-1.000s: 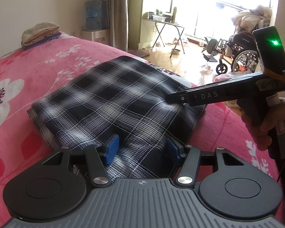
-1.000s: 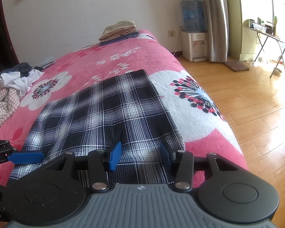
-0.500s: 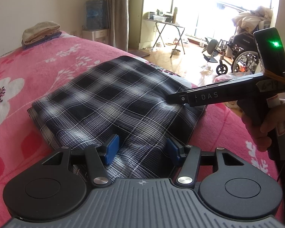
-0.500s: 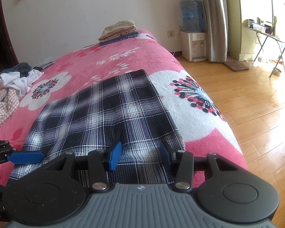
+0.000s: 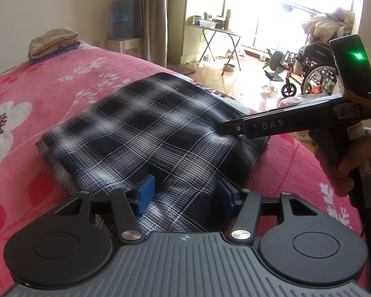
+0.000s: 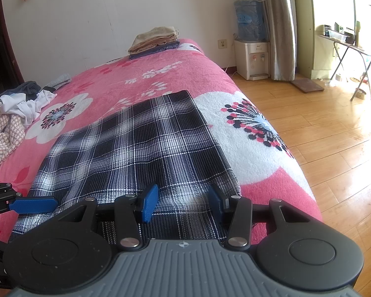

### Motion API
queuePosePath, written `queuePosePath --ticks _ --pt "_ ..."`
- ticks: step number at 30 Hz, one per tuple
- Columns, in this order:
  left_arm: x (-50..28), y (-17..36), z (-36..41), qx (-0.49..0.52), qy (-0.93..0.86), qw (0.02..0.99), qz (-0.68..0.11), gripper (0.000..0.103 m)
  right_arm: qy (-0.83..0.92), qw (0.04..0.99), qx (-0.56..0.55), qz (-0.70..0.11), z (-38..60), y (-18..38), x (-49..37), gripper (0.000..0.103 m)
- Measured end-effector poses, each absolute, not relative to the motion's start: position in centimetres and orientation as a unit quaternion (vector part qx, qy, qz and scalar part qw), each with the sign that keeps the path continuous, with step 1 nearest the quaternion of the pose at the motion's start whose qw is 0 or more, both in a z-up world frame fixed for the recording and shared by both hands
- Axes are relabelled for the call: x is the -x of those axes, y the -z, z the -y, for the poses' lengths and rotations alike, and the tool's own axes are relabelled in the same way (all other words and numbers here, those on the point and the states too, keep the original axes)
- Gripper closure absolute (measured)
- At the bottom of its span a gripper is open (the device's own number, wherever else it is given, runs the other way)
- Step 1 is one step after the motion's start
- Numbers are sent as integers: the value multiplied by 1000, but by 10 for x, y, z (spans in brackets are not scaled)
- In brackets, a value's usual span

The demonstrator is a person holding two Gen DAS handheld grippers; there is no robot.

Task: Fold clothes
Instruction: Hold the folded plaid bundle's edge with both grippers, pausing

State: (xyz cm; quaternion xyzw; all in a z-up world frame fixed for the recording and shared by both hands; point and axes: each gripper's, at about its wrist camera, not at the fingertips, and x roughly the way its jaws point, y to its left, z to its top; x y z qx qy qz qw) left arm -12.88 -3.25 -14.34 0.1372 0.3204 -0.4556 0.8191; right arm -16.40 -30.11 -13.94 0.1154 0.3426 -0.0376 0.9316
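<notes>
Folded black-and-white plaid cloth [image 5: 146,136] flat on pink floral blanket [image 6: 141,84], near edge betw both jaw pairs. Left gripper [image 5: 184,194] and right gripper [image 6: 183,203] angled down, jaws apart, pads not pinching. Near hem hidden under gripper bodies.

Your plaid garment [image 5: 150,133] is thin woven cloth, matt and smooth, lying on a bed [image 6: 165,79] covered in fuzzy pink fleece. Your left tongs [image 5: 184,194] and right tongs [image 6: 183,201] are matt black plastic with blue textured rubbery pads [image 6: 149,204] and shiny metal rivets. The floor [image 6: 334,133] is glossy wood.
</notes>
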Motion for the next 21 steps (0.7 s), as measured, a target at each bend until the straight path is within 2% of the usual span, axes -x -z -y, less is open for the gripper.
queuePosePath --ticks 21 --pt "130 144 33 -141 456 819 -318 47 37 932 -116 -343 300 140 164 55"
